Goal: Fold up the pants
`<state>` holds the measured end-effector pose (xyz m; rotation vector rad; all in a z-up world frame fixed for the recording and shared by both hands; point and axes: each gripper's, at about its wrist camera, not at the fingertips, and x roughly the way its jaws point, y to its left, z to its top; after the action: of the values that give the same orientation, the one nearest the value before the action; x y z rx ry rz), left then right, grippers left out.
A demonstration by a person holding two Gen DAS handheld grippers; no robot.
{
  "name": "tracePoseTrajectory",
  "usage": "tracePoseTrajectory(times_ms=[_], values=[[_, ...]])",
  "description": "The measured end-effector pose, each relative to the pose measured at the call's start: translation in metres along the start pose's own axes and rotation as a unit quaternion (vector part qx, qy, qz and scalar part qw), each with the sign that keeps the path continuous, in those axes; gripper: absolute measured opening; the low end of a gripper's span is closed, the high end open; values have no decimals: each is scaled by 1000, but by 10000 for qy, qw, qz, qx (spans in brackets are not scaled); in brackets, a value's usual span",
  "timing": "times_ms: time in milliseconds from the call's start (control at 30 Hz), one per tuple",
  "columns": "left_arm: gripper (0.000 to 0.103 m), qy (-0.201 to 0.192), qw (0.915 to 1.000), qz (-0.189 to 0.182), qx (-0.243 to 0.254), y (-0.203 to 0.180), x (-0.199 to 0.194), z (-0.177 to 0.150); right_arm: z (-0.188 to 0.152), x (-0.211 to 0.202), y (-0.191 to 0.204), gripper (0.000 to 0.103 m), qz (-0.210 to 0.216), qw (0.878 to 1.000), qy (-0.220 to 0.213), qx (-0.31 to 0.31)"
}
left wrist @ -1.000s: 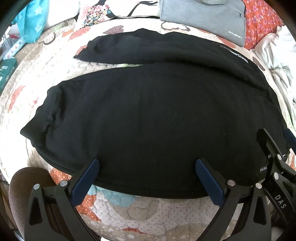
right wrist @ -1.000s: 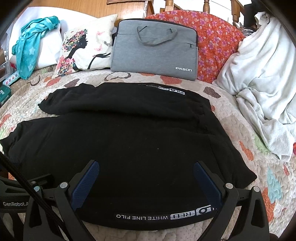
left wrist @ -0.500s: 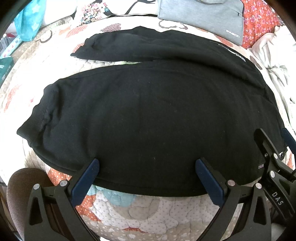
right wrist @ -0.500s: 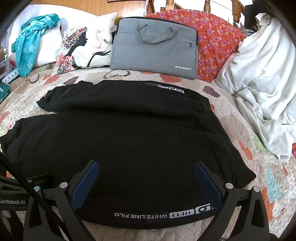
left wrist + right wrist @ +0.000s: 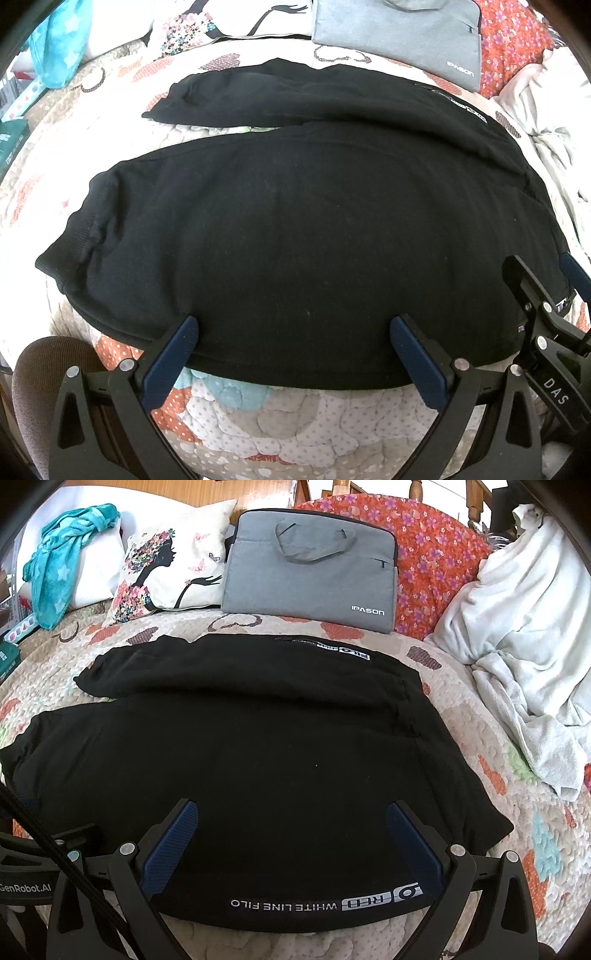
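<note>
Pants [image 5: 258, 746] on quilt [image 5: 517, 775], bag [image 5: 310, 561] behind

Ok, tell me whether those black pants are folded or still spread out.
Spread out. The black pants lie flat on the quilt, both legs apart, and no part is doubled over; both grippers are open.

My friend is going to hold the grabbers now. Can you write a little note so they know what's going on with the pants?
Left gripper: open, holding nothing, at the near edge of the black cotton jogger pants.
Right gripper: open, holding nothing, over the printed waistband.
Pants: spread flat on the patterned quilt, legs side by side and slightly splayed, cuffs to the left, waist to the right.
Grey laptop bag and white blanket lie clear of them.
Done: pants laid out; no fold shows.
Left: grip the near edge and fold one leg over the other, then fold along the length.
</note>
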<state>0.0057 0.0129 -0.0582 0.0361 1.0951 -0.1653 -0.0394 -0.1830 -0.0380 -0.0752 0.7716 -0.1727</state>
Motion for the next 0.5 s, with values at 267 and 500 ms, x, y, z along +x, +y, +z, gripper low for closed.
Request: tracePoseTrajectory(times_ms=[267,500], values=[[103,-19,10000,-19,17,-2,0,1,0,3,0,103,-14,10000,80,-17],[103,64,9999,-104,-104,-1,-8,2,-3,7,1,103,-97,9998,140,-47]])
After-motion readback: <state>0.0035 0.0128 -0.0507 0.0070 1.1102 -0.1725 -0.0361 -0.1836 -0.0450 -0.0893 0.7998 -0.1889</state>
